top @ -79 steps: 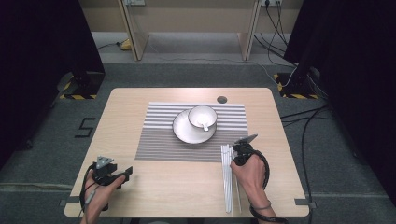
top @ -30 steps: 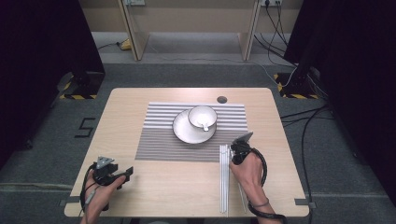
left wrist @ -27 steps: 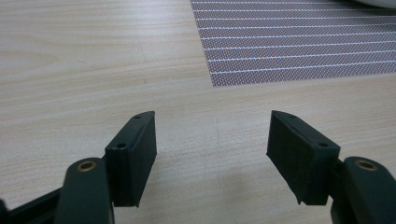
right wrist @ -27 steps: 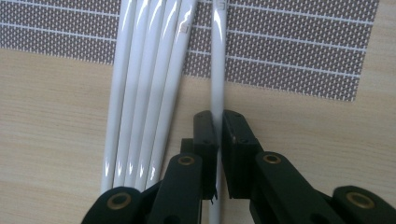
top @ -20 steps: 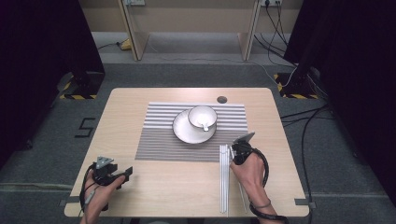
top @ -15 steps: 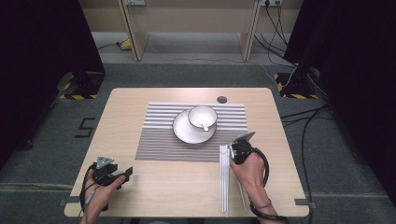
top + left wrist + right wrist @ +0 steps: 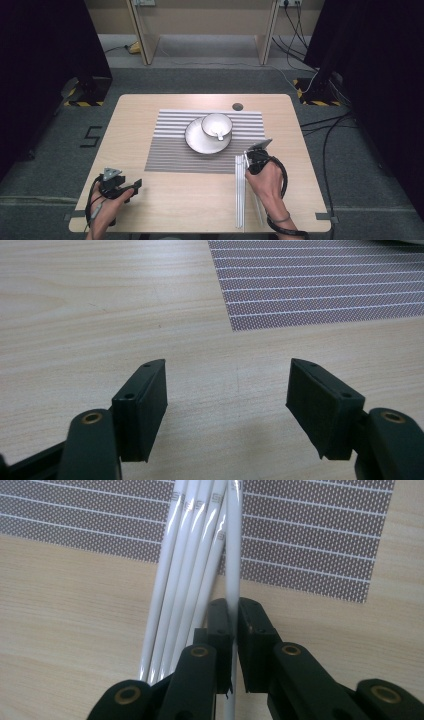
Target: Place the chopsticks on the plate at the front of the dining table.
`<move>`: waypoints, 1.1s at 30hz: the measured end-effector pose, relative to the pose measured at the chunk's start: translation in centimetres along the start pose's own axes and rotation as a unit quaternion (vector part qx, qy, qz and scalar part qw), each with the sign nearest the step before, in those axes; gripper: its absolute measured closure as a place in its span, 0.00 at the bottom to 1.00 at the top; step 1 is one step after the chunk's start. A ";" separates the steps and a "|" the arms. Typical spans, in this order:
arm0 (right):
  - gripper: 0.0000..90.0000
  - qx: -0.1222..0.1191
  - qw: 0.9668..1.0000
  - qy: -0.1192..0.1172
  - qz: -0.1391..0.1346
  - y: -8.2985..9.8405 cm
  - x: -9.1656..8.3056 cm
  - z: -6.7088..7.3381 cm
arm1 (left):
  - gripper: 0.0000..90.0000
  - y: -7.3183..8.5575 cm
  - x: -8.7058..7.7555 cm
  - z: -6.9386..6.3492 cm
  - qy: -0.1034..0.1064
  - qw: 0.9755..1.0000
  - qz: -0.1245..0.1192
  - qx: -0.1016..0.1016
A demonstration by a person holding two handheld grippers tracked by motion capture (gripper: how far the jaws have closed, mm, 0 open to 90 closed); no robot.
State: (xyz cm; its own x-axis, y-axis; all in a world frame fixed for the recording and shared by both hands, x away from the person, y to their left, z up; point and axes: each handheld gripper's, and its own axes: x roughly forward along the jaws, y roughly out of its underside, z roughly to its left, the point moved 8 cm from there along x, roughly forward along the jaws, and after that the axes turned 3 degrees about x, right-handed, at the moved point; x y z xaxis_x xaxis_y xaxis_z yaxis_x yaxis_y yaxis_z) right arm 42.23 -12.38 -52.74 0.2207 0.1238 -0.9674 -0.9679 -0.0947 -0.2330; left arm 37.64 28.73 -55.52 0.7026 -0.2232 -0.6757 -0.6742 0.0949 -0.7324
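Table (image 7: 150, 115): pale wood-grain top, matt, smooth. Placemat (image 7: 170, 150): woven mesh, grey with white stripes, dull, finely textured. Chopsticks (image 7: 187, 565): white plastic look, glossy, smooth, with faint printed marks. Saucer (image 7: 196, 142) and cup (image 7: 216, 125) at its 1 o'clock: white glazed ceramic, shiny. Right gripper (image 7: 234, 617) pads: black, matt, slightly grainy; brass-coloured rivets.

- A dark "5" is marked on the grey floor (image 7: 50, 165) just off the worktop's (image 7: 150, 210) left edge.
- The white chopsticks (image 7: 192, 545) carry small grey printed marks near their ends, too small to read.
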 end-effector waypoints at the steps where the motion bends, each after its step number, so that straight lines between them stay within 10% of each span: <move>1: 0.95 -0.001 1.000 -0.001 0.000 0.0 -0.1 0.1 | 0.36 0.0 0.0 0.0 0.000 1.000 0.000 0.000; 33: 0.95 -0.029 0.999 -0.015 -0.023 -1.4 -1.6 3.3 | 0.36 0.1 0.0 0.3 -0.004 1.000 0.000 -0.001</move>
State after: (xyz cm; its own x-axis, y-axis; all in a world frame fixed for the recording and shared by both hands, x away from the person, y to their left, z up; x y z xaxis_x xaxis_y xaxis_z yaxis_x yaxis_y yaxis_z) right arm 42.83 -9.18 -50.49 0.2605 0.1587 -0.9523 -0.9478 -0.1455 -0.2836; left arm 37.63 28.99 -55.55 0.7040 -0.2153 -0.6767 -0.6748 0.0939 -0.7320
